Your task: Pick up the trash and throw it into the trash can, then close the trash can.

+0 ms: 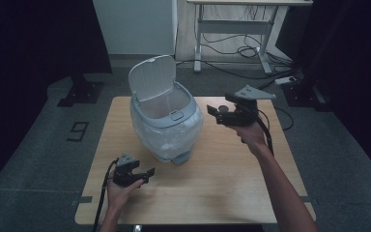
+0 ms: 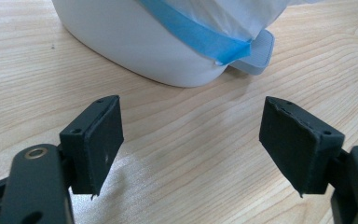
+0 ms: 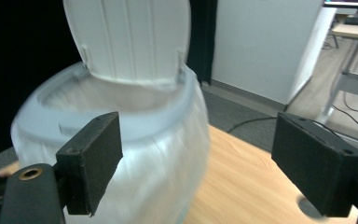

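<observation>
A white pedal bin (image 1: 166, 123) lined with a thin plastic bag stands on the wooden table (image 1: 232, 169), a little left of centre. Its lid (image 1: 152, 77) is raised and its pedal (image 1: 181, 158) faces the front. My left gripper (image 1: 148, 175) rests low near the front left, open, with nothing between its jaws. In the left gripper view (image 2: 196, 140) it faces the bin's base (image 2: 135, 42) and the grey pedal (image 2: 256, 51). My right gripper (image 1: 215, 115) hangs above the table just right of the bin, open and empty. In the right gripper view (image 3: 196, 158) the blurred bin (image 3: 158, 154) and lid (image 3: 130, 37) lie ahead.
A white desk frame (image 1: 232, 34) with loose cables (image 1: 244, 50) stands on the floor behind the table. A black stand base (image 1: 79, 92) and a taped floor mark (image 1: 78, 130) lie to the left. Dark curtains hang on both sides.
</observation>
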Tool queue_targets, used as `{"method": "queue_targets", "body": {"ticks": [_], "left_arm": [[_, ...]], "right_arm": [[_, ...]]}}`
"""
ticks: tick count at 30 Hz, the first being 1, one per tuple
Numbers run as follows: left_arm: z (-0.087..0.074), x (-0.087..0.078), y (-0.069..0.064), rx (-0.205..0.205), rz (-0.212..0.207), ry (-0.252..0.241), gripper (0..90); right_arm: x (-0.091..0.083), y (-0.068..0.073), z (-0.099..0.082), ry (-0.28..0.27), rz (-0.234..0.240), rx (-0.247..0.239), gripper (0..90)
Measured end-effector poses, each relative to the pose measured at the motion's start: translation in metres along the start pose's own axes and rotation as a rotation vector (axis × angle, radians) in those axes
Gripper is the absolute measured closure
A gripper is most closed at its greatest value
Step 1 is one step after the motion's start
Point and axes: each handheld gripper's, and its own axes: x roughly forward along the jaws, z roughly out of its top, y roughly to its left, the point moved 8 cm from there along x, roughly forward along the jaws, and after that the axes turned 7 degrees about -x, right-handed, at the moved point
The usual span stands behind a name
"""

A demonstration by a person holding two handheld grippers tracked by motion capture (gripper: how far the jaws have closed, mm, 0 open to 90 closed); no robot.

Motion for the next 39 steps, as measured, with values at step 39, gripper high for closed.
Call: {"method": "queue_targets", "body": {"ticks": [39], "left_arm": [[0.012,-0.013,-0.003,-0.015,0.001,-0.082,20.4]], "right_arm": [[-0.102,-0.015,-0.220,0.164,-0.103,0.127,18.9]]}}
